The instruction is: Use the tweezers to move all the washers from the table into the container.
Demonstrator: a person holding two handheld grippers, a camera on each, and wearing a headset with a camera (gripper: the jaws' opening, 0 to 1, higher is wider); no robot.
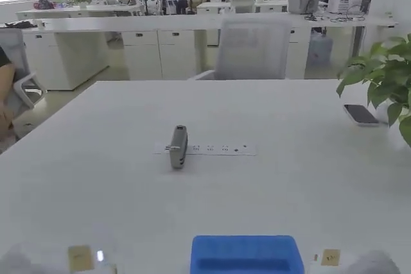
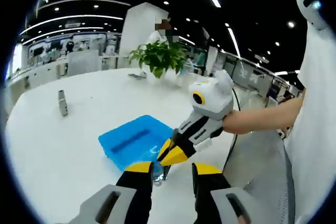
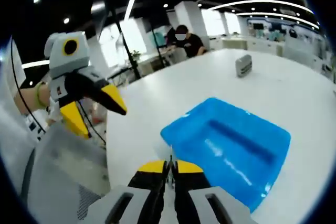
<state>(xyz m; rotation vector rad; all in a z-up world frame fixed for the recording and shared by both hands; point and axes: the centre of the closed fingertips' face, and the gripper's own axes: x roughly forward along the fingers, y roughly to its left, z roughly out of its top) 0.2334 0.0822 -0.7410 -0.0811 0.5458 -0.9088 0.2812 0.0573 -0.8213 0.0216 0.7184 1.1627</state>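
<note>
The blue container (image 1: pixel 247 255) lies at the near edge of the white table (image 1: pixel 128 190); it also shows as the blue container (image 2: pixel 131 139) and the blue container (image 3: pixel 231 145), with a shallow groove along its middle. My right gripper (image 3: pixel 169 170) is shut on the thin metal tweezers (image 3: pixel 170 165), whose tips point toward the container's near corner. From the other side, the right gripper (image 2: pixel 172 154) hovers just beside the container with the tweezers (image 2: pixel 164 172) hanging from its yellow tips. My left gripper (image 2: pixel 173 169) is open and holds nothing; the left gripper (image 3: pixel 94 109) is raised off the table's side.
A grey adapter (image 1: pixel 178 147) stands on a flush power strip (image 1: pixel 218 149) mid-table. A dark phone (image 1: pixel 361 114) and a potted plant (image 1: pixel 385 75) occupy the right side. A grey chair (image 1: pixel 252 46) stands behind the far edge. A seated person (image 3: pixel 185 40) works at another desk.
</note>
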